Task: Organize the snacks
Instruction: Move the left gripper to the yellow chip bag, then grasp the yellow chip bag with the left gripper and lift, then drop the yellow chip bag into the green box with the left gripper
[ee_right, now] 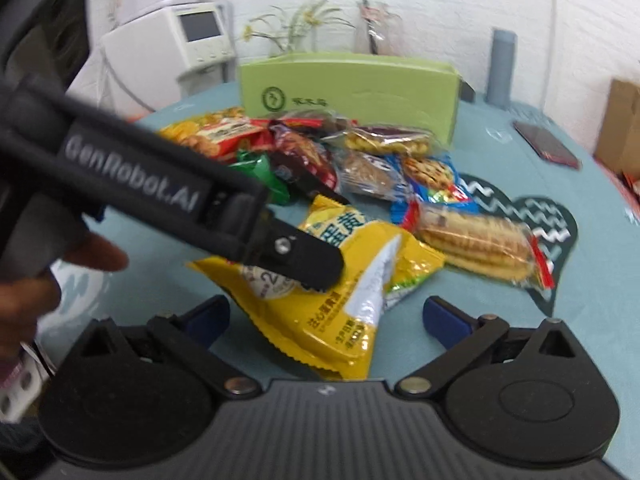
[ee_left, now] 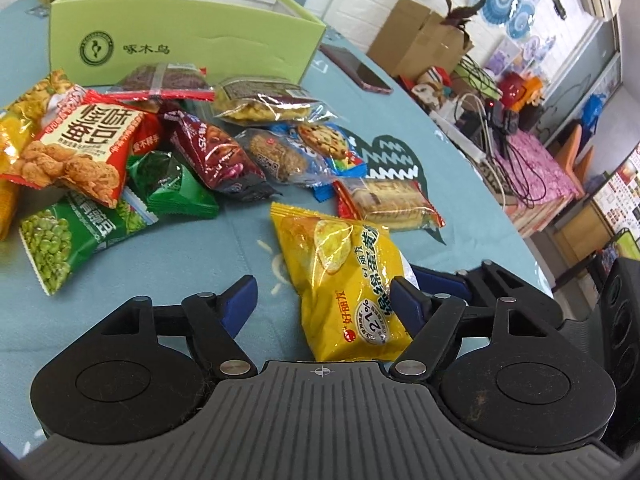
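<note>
On the blue tablecloth (ee_left: 240, 240), your crinkly yellow packet (ee_left: 344, 280) lay lengthwise toward the green box (ee_left: 180, 36), between both open tongs, left (ee_left: 324, 300) and right (ee_right: 326, 316).

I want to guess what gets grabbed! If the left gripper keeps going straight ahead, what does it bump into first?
Most likely the yellow snack bag: it already lies between the left gripper's open jaws, nearer the right finger. Beyond it comes the pile of other snacks.

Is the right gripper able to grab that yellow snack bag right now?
Probably yes: the yellow snack bag lies between the open right gripper fingers, though the left gripper also crowds that bag.
</note>
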Tool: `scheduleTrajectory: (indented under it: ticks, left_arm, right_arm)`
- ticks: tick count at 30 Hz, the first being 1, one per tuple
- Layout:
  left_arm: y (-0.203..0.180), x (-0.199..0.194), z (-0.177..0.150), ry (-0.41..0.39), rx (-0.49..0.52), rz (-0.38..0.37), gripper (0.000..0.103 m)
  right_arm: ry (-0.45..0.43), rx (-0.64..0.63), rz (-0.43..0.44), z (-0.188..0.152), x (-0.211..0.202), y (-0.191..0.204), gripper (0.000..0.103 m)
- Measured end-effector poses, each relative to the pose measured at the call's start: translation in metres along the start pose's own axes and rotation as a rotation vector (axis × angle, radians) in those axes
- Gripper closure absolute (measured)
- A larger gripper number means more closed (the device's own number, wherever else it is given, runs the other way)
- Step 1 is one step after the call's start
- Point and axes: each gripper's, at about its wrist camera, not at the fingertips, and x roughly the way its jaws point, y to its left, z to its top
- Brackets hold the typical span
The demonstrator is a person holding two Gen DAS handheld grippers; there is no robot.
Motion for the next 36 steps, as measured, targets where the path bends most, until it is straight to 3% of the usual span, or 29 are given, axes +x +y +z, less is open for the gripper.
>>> scheduleTrajectory:
  ticks: [5,9,12,13,14,16,21,25,28,32,36]
  left_arm:
    - [0.002,-0.002,0.009,-0.021,0.008,-0.027,0.039]
    - [0.002,0.007,0.012,0.000,0.025,-0.038,0.039]
    - [0.006,0.012,0.009,0.022,0.036,-0.056,0.051]
    - [0.007,0.013,0.008,0.030,0.032,-0.094,0.070]
    - [0.009,0.013,0.007,0.041,0.020,-0.138,0.080]
    - [0.007,0.004,0.009,0.010,0.032,-0.127,0.083]
    - [-0.005,-0.022,0.031,-0.080,0.076,-0.119,0.082]
    - [-0.003,-0.029,0.086,-0.177,0.102,-0.087,0.081]
    - [0.009,-0.019,0.144,-0.234,0.111,-0.037,0.081]
    - [0.041,0.012,0.215,-0.259,0.088,0.031,0.081]
    - [0.075,0.054,0.257,-0.237,0.070,0.079,0.081]
  right_arm:
    - [-0.105,-0.008,-0.040,-0.001,-0.021,0.006,0.001]
    - [-0.045,0.049,0.022,0.002,-0.004,0.000,0.001]
    - [-0.036,0.057,0.032,0.001,0.006,-0.002,0.002]
    - [-0.043,0.047,0.025,0.000,0.008,0.000,0.006]
    - [-0.046,0.039,0.030,0.001,0.007,0.001,0.021]
    - [-0.059,0.038,0.041,0.007,0.001,0.000,0.034]
    - [-0.140,0.012,0.063,0.037,-0.011,-0.006,0.037]
    - [-0.219,-0.087,0.052,0.091,0.007,-0.015,0.037]
    - [-0.250,-0.161,0.042,0.144,0.043,-0.026,0.037]
    - [-0.224,-0.204,0.048,0.207,0.101,-0.042,0.037]
    - [-0.153,-0.203,0.064,0.245,0.159,-0.063,0.037]
